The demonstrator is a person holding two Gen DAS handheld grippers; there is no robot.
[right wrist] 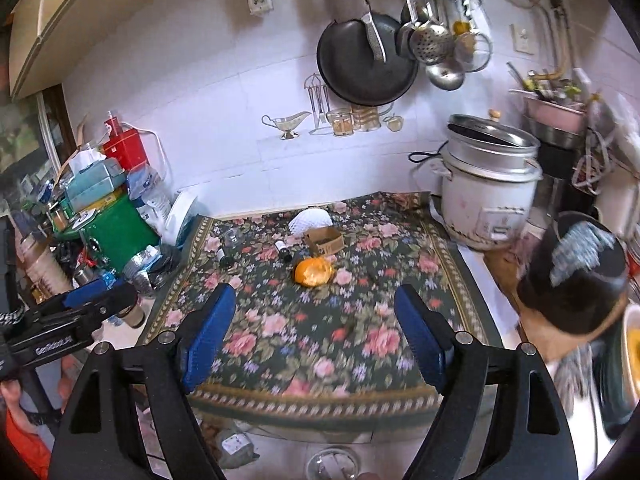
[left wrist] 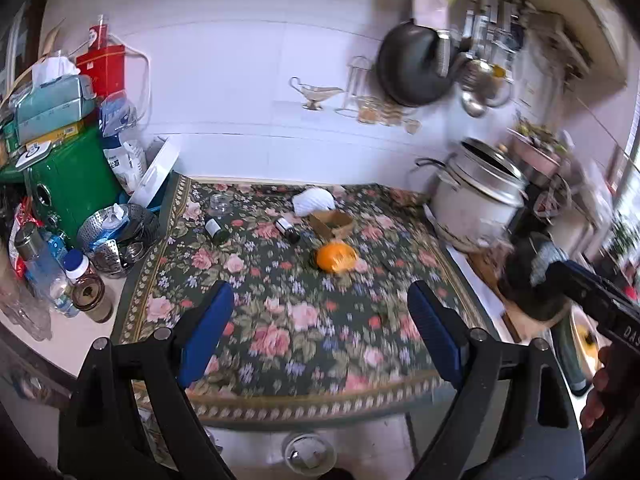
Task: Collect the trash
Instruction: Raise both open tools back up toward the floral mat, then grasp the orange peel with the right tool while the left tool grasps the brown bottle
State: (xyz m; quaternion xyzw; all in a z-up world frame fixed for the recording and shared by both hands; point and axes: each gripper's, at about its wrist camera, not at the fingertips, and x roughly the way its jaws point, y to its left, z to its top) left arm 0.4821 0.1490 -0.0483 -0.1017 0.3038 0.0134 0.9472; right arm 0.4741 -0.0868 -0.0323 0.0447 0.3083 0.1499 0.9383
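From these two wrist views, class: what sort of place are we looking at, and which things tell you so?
Most likely a home kitchen counter. A black pan and ladles hang on the tiled wall, and a rice cooker stands beside the floral cloth.

On the floral cloth (left wrist: pixel 304 340): two dark bottles (left wrist: pixel 216 230), one orange peel (left wrist: pixel 336 257), one cardboard box (left wrist: pixel 332 222).

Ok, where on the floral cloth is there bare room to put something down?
The near half of the floral cloth, between the orange peel and the front edge, is bare. Farther back is crowded: small bottles, cardboard box, white foam net. The left counter is packed.
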